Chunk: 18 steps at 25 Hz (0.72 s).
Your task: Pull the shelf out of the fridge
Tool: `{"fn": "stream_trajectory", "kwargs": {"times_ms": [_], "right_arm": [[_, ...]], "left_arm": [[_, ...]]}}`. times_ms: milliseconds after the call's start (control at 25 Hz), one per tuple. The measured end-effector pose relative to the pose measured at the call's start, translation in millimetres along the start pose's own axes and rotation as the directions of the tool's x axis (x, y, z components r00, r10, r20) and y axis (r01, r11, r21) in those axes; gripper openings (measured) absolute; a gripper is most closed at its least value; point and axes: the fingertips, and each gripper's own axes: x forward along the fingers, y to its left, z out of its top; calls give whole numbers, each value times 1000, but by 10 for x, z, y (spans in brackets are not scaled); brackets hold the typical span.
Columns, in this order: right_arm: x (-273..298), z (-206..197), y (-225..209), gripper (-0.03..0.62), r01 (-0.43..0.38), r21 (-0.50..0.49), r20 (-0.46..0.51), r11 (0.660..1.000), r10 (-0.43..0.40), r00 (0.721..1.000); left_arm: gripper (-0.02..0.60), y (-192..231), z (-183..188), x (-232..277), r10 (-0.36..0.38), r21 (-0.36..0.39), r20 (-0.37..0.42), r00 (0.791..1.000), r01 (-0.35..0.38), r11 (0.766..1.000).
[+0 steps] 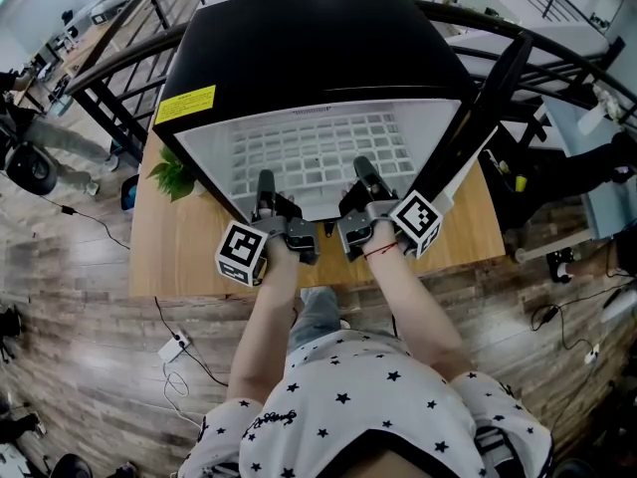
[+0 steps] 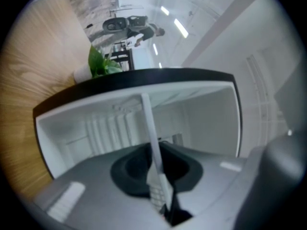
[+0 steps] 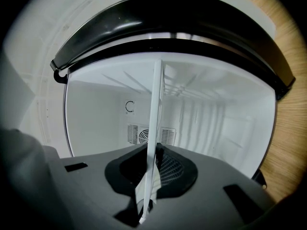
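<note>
A wooden counter [image 1: 169, 252] carries a black fridge [image 1: 299, 48], open at the front. Inside the fridge lies a white wire shelf [image 1: 318, 152], its front edge at the opening. The left tongs [image 1: 266, 183] and right tongs [image 1: 363, 171] each clench that front edge.

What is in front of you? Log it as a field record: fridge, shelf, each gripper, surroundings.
fridge: small black fridge on a wooden table; door swung open at the right of the head view
shelf: white grid shelf, lying flat in the white interior
left gripper: shut on the shelf's front edge, left part
right gripper: shut on the same edge, right part
nearby: green plant at the fridge's left side; yellow label on its top
</note>
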Motion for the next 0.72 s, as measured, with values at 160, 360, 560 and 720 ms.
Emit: {"fn": "stream_trajectory", "kwargs": {"times_ms": [160, 360, 560, 720], "right_arm": [[-13, -14, 19, 43, 11, -2, -3, 1000, -11, 1000], [-18, -1, 9, 43, 9, 9, 1, 1000, -9, 1000], [-214, -85, -7, 43, -1, 15, 1, 1000, 1, 1000], [-218, -105, 24, 43, -2, 16, 1, 1000, 2, 1000]], "left_arm": [[41, -11, 12, -14, 6, -8, 0, 1000, -6, 1000], [40, -12, 0, -19, 12, -10, 1, 1000, -12, 1000], [40, 6, -23, -242, 9, -12, 6, 1000, -8, 1000], [40, -11, -4, -259, 11, -13, 3, 1000, -11, 1000]]}}
